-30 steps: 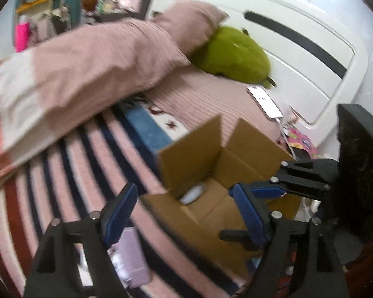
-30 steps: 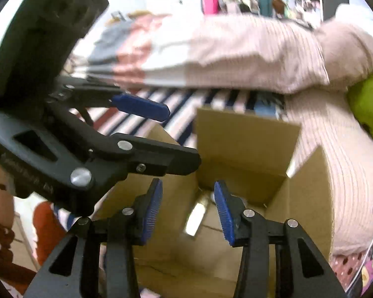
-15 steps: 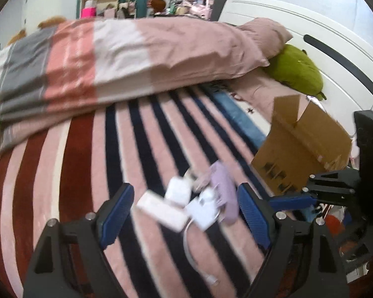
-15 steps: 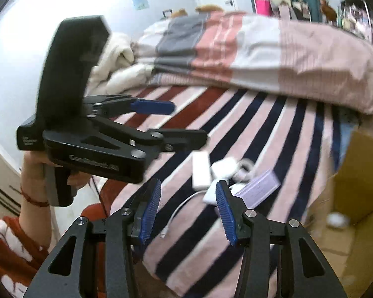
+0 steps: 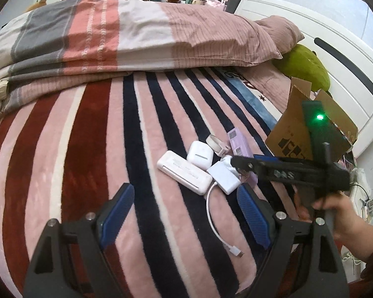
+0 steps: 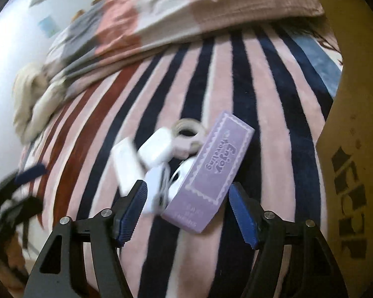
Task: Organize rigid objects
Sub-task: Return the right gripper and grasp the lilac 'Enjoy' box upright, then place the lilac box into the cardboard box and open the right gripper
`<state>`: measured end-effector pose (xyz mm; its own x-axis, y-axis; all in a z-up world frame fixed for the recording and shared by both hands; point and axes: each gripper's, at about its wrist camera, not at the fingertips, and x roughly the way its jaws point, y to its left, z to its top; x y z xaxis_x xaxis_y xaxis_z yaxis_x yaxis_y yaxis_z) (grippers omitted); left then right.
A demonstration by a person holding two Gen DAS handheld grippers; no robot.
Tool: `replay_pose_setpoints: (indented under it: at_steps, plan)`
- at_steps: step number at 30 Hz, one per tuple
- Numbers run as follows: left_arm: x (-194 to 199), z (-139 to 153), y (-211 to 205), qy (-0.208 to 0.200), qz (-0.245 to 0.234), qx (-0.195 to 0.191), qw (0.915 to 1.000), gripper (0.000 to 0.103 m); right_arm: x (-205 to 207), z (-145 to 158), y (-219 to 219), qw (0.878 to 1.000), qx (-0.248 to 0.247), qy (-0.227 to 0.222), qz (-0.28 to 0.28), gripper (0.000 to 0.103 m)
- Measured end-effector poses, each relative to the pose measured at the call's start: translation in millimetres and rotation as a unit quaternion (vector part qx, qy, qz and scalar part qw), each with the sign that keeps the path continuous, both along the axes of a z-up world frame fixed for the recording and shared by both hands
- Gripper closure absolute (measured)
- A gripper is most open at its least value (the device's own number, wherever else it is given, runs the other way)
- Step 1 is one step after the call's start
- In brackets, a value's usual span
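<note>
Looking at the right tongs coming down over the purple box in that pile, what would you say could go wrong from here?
The right tongs are opening around the purple box, but white earbuds and an adapter lie against it, so a pad may catch those too. The adapter's white cable could drag along. The soft striped blanket might let the box tilt when squeezed.
</note>
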<state>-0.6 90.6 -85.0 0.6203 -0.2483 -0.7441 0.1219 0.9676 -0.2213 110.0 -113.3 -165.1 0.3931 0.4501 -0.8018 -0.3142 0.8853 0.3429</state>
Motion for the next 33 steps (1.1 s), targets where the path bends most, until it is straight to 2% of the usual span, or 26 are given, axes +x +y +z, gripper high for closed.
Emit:
replay_pose_setpoints:
  at_steps: [3, 5, 6, 7, 11, 15, 21, 22, 23, 24, 26, 29, 33]
  plan:
    - [-1, 2, 1, -0.003, 0.003, 0.0, 1.0, 0.02, 12, -9, 2, 1.0, -0.023, 0.0, -0.021, 0.038]
    - [-1, 3, 1, -0.003, 0.003, -0.002, 1.0, 0.02, 16, -14, -1, 0.999, -0.025, 0.004, -0.027, 0.052]
    - [0, 4, 0, -0.004, 0.002, -0.002, 1.0, 0.02, 16, -15, -3, 0.999, -0.022, 0.003, -0.026, 0.067]
    - [0, 5, -1, -0.004, 0.0, -0.003, 1.0, 0.02, 15, -14, -3, 1.0, -0.017, 0.002, -0.023, 0.069]
    - [4, 15, -7, -0.012, -0.014, -0.009, 0.9998, 0.02, -4, 7, 9, 0.999, -0.032, -0.033, 0.018, 0.07]
    - [13, 32, -16, -0.023, -0.043, -0.042, 0.998, 0.02, -30, 42, 21, 0.994, -0.013, -0.052, 0.091, 0.071]
    - [33, 67, -42, -0.043, -0.088, -0.087, 0.9914, 0.021, -66, 104, 34, 0.975, 0.002, -0.091, 0.205, 0.071]
    - [36, 72, -48, -0.045, -0.093, -0.087, 0.9909, 0.022, -69, 112, 32, 0.973, 0.003, -0.098, 0.21, 0.071]
    - [39, 78, -55, -0.048, -0.098, -0.084, 0.9904, 0.03, -71, 121, 28, 0.971, 0.005, -0.107, 0.214, 0.071]
    - [42, 82, -61, -0.049, -0.103, -0.083, 0.9899, 0.045, -72, 129, 24, 0.969, 0.006, -0.116, 0.217, 0.071]
    - [51, 94, -80, -0.053, -0.125, -0.091, 0.9865, 0.055, -72, 145, 10, 0.967, 0.006, -0.138, 0.215, 0.071]
    - [65, 110, -112, -0.064, -0.146, -0.076, 0.9843, 0.055, -66, 161, -17, 0.967, 0.005, -0.154, 0.203, 0.071]
    - [88, 116, -156, -0.059, -0.175, -0.075, 0.9798, 0.055, -54, 170, -55, 0.97, -0.006, -0.168, 0.177, 0.071]
